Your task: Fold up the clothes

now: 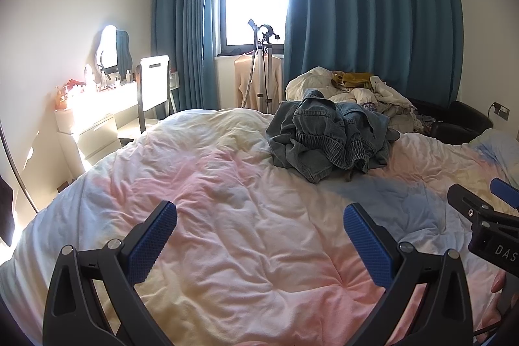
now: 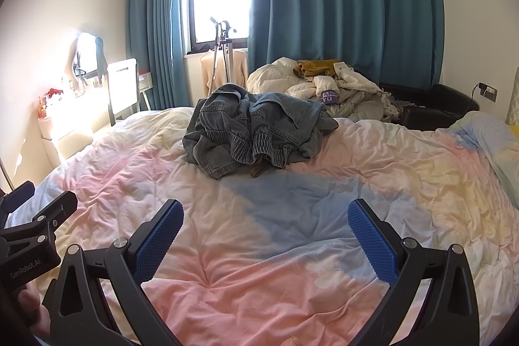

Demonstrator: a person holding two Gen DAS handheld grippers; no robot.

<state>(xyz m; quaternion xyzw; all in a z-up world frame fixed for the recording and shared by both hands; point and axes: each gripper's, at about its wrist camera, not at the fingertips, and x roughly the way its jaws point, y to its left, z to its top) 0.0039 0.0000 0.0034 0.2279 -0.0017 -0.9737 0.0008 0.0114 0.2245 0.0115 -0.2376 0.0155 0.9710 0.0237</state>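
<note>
Your left tool (image 1: pixel 259 235) hangs over the near part of the bed with its blue-padded fingers spread wide and nothing between them, and your right tool (image 2: pixel 266 235) hangs just beside it in the same state, wide apart and empty. Both point across the pastel pink, blue and yellow duvet (image 2: pixel 292 248) toward the crumpled denim jacket (image 2: pixel 256 132), which lies in a heap on the far middle of the bed, well apart from either tool. Behind it, past the bed's far edge, a pile of pale clothes and bedding (image 2: pixel 324 86) with a mustard garment (image 2: pixel 316 67) on top sits beside a black seat (image 2: pixel 434 106). A garment steamer stand (image 1: pixel 264 64) stands before the window between teal curtains (image 1: pixel 373 15). At the left a dressing tabletop (image 1: pixel 107 99) carries bottles below a mirror.
</note>
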